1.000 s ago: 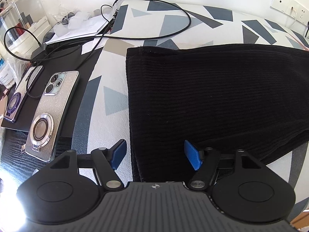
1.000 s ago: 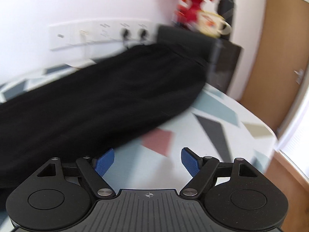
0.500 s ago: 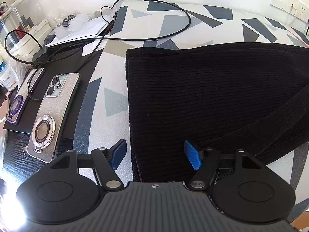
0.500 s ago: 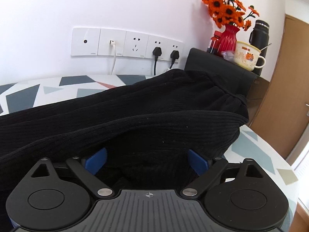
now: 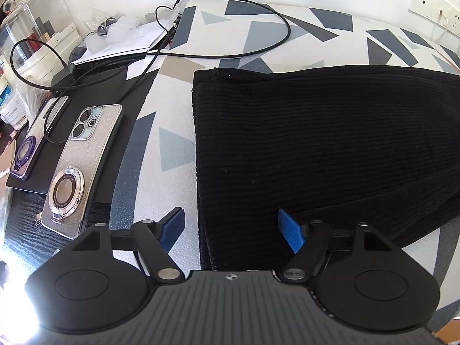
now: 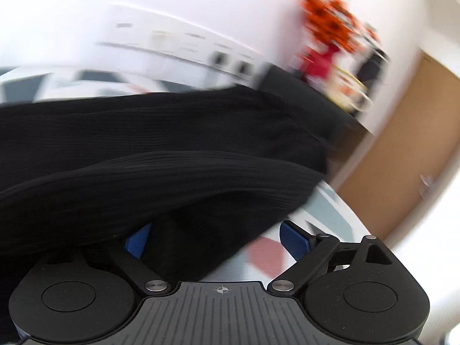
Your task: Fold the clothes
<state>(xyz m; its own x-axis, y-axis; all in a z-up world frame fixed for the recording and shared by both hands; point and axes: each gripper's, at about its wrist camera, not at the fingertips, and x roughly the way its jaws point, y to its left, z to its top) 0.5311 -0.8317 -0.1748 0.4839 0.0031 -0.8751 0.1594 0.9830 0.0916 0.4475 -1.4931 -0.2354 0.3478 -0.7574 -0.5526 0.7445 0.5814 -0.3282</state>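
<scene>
Left tool [image 5: 231,228] opening, pads astride near corner of black knit garment [image 5: 316,143], not pinching. Right tool [image 6: 217,238] spread wide over raised fold at other end. Garment lying long on patterned worktop [image 5: 161,132], doubled lengthwise; crosswise folds apparently left.

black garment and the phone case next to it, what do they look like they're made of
Black garment: looks like a ribbed knit, soft and matte; fine parallel ridges run across it and it drapes in thick folds.
Phone case: probably hard plastic with a silvery glitter finish and a shiny metal-look ring on the back; the exact material can't be told.
</scene>
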